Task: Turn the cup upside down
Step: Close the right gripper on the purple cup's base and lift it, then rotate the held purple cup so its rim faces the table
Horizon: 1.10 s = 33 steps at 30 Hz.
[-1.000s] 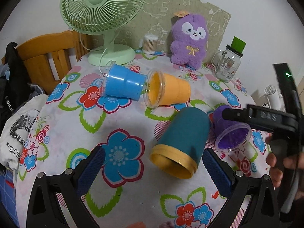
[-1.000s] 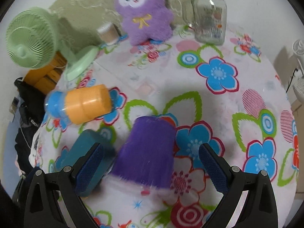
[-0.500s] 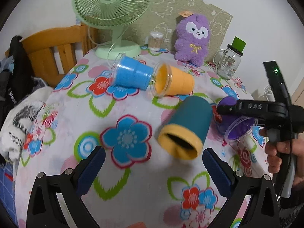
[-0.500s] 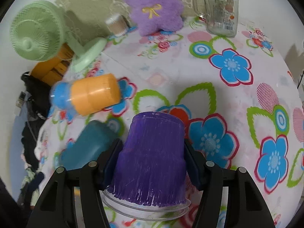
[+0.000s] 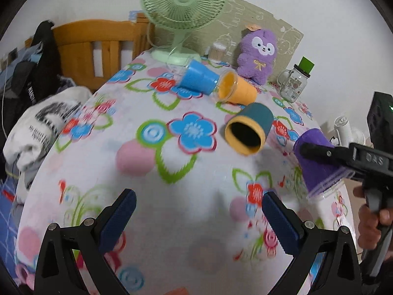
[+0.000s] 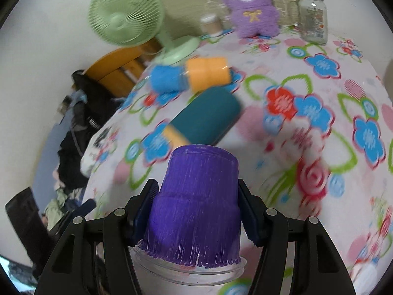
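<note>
My right gripper (image 6: pixel 197 209) is shut on a purple cup (image 6: pixel 196 211) and holds it above the floral table, base tilted up and clear rim down. The same purple cup (image 5: pixel 316 162) shows at the right of the left wrist view, clamped in the black right gripper (image 5: pixel 326 151). My left gripper (image 5: pixel 196 213) is open and empty over the near part of the table. A teal cup with a yellow rim (image 5: pixel 249 129) lies on its side, as do a blue cup (image 5: pixel 197 77) and an orange cup (image 5: pixel 237 89) mouth to mouth.
A green fan (image 5: pixel 184 12), a purple plush toy (image 5: pixel 259 52), a glass jar with a green lid (image 5: pixel 296 83) and a small cotton-swab pot (image 5: pixel 217 51) stand at the back. A wooden chair (image 5: pixel 98 46) with clothes stands at the left.
My right gripper closed on the purple cup and lifted it off the table, tilting its base upward. My left gripper pulled back toward the near edge, still open.
</note>
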Available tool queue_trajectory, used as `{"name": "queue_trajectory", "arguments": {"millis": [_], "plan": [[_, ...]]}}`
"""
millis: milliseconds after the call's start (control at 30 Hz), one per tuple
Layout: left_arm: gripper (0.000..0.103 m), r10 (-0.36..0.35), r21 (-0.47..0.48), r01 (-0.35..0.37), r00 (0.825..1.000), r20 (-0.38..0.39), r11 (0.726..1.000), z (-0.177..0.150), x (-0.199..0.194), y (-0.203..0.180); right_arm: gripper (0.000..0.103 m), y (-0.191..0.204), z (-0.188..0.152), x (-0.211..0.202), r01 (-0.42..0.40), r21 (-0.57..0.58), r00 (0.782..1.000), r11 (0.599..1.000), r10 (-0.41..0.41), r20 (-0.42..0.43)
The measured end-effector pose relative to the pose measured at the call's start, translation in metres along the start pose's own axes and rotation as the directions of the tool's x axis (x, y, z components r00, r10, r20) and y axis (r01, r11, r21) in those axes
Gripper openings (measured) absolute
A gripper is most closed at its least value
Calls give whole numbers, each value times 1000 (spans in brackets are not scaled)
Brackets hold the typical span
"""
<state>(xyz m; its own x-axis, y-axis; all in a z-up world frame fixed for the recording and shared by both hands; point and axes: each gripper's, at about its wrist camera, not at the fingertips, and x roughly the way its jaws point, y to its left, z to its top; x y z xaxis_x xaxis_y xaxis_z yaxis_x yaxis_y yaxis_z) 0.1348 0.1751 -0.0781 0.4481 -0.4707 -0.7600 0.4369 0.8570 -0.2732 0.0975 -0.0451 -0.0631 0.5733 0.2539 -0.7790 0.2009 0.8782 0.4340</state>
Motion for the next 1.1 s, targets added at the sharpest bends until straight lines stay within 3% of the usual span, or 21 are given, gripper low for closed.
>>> {"name": "queue_trajectory", "arguments": {"millis": [300,867,1100], "plan": [[103,-9,-25,8,999,-32,1000,-40,-17,13,66,25,-46,19,-37,12,998,999,38,-55],[103,-16,-26,15,1000,-16,1000,-47,-27,16,66,29,-61,19,-54,58,998,997,55,-25],[103,-13,-27,13,1000,-18,1000,-48,-27,15,66,33,-66,19,-19,41,1000,999,20,-10]]}}
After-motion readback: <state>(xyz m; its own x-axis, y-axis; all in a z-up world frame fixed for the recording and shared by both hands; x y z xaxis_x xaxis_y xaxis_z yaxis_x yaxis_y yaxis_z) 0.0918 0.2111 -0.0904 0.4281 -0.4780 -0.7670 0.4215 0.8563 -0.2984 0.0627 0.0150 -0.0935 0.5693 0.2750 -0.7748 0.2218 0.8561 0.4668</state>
